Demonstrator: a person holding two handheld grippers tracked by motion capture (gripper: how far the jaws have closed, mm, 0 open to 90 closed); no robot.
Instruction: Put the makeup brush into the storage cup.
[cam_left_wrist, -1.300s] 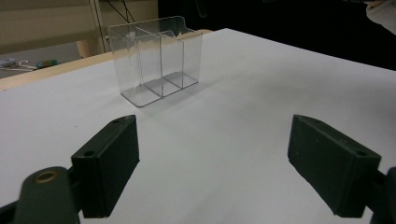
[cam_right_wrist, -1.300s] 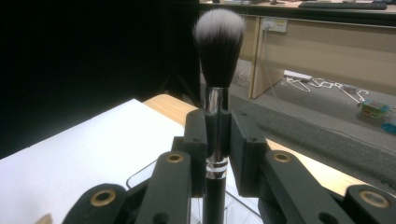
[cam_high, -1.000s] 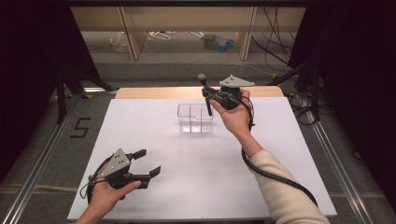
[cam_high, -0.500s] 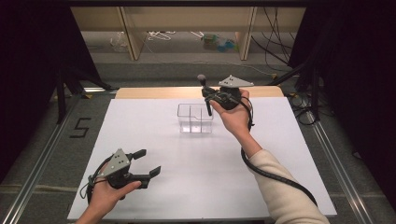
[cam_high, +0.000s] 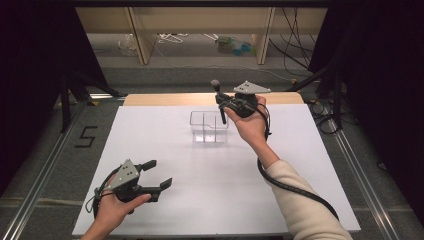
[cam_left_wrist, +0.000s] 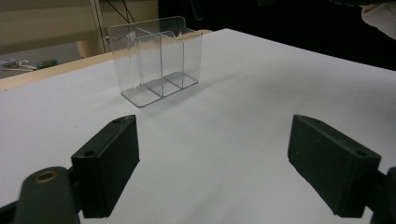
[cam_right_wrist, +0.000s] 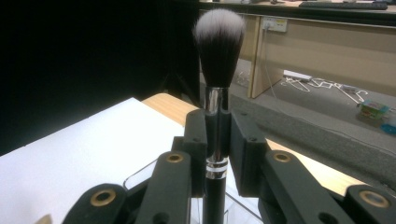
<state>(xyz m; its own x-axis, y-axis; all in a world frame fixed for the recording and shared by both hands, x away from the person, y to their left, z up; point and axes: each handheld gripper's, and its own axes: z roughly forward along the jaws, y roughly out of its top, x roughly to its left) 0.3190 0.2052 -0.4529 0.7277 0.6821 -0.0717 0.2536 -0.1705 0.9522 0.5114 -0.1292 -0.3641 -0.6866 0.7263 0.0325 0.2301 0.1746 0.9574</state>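
While the left gripper (cam_high: 159, 175) rested low on the white table (cam_high: 165, 135) with jaws spread, the right gripper (cam_high: 223, 104) pinched a black, soft-bristled makeup brush (cam_high: 218, 95) upright above the clear plastic two-compartment organizer (cam_high: 209, 127); a crooked descent could catch its rim and tip it.

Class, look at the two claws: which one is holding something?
The right claw, raised above the clear divided container, grips a makeup brush upright. The left claw stands open and empty.

A lab is shown: a white tabletop (cam_high: 150, 140) is ringed by black curtains (cam_high: 35, 75), loose cables (cam_high: 295, 30) are seen, and a number five (cam_high: 86, 136) is taped on the floor.
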